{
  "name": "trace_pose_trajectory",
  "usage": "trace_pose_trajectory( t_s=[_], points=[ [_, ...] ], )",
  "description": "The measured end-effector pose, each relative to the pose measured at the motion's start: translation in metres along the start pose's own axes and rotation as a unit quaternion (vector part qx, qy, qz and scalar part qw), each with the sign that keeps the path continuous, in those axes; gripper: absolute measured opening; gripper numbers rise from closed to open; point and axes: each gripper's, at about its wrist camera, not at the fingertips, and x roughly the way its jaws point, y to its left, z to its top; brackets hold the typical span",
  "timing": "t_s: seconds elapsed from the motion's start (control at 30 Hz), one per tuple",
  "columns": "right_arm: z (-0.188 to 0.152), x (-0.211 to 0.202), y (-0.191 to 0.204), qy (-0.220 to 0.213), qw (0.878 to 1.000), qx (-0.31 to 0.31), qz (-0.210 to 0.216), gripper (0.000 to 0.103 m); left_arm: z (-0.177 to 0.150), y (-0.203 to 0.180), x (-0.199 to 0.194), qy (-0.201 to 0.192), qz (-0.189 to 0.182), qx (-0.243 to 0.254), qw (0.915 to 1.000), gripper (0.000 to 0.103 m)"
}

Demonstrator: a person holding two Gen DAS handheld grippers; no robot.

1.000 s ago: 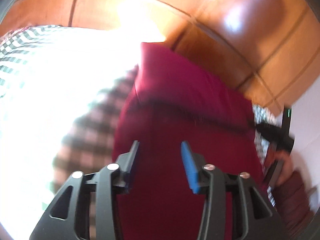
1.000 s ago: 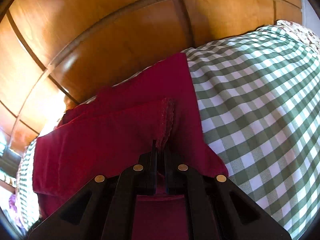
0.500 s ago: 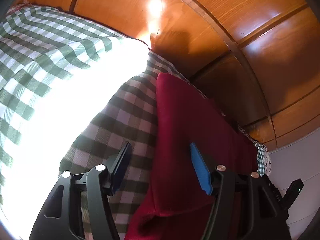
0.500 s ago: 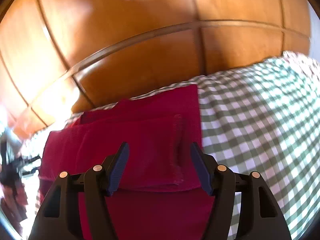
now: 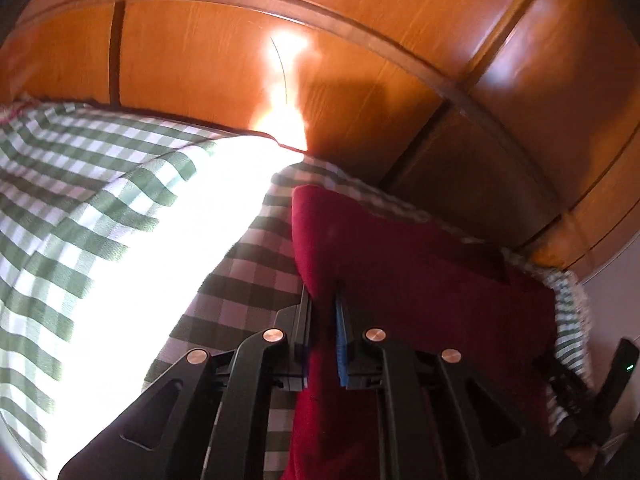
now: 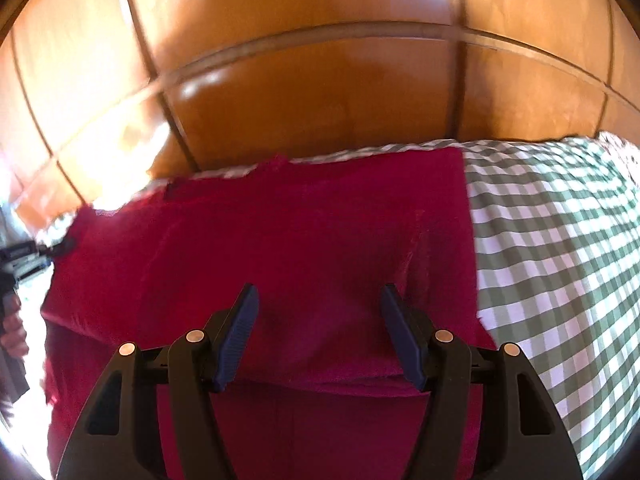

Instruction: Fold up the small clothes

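Currently my left hand-held gripper (image 5: 323,300) has just closed its jaws onto the left edge of the red garment (image 6: 304,240), pinching the fabric. My right hand-held gripper (image 6: 320,312) hovers with jaws wide over the garment's folded layer. Garment lies on the green checked cloth (image 6: 560,240), against the wooden panel (image 6: 320,100).

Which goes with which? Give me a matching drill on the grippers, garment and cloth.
1 left gripper; 2 right gripper; 3 red garment; 4 checked cloth
A green and white; B jaws apart over the garment; C jaws clamped on the garment's edge; D folded on the cloth
Pairs: 1-C, 2-B, 3-D, 4-A. The left jaws have just closed on the fabric; the right jaws have just opened, nothing gripped.
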Motion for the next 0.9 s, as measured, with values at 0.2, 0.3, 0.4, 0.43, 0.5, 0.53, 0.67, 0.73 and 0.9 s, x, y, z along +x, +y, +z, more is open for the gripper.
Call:
trace_pose_trajectory(
  t_s=[0.2,0.3,0.4,0.43,0.5,0.53,0.67,0.73,0.9],
  points=[
    [-0.013,0.015,0.014,-0.005,0.999,-0.029,-0.043,0.07,-0.009,-0.024,-0.008,-0.024,0.084,0.027,0.9958,0.029],
    [-0.015,0.015,0.012,-0.008,0.999,-0.022,-0.037,0.072,-0.029,-0.049,-0.041,-0.063,0.056,0.068,0.9941,0.029],
    [-0.015,0.015,0.011,-0.009,0.999,-0.02,-0.036,0.072,-0.063,-0.07,-0.052,-0.053,0.041,0.121,0.9904,0.031],
    [-0.016,0.015,0.011,-0.01,0.999,-0.021,-0.038,0.072,-0.071,-0.075,-0.046,-0.039,0.052,0.135,0.9886,0.032],
    [-0.015,0.015,0.01,-0.011,0.999,-0.021,-0.038,0.072,-0.09,-0.07,-0.026,-0.003,0.09,0.144,0.9855,0.031],
    [-0.015,0.015,0.009,-0.011,0.999,-0.02,-0.036,0.072,-0.094,-0.065,-0.02,-0.005,0.082,0.135,0.9874,0.031],
    [-0.016,0.016,0.005,-0.012,1.0,-0.011,-0.025,0.073,-0.095,-0.068,-0.019,-0.012,0.084,0.127,0.9883,0.032],
    [-0.016,0.016,0.003,-0.011,1.0,-0.009,-0.022,0.073,-0.092,-0.065,-0.023,-0.007,0.085,0.122,0.9889,0.031],
    [-0.014,0.011,0.008,-0.009,0.999,-0.015,-0.031,0.086,-0.099,-0.069,-0.062,-0.013,0.088,0.119,0.9889,0.045]
  ],
)
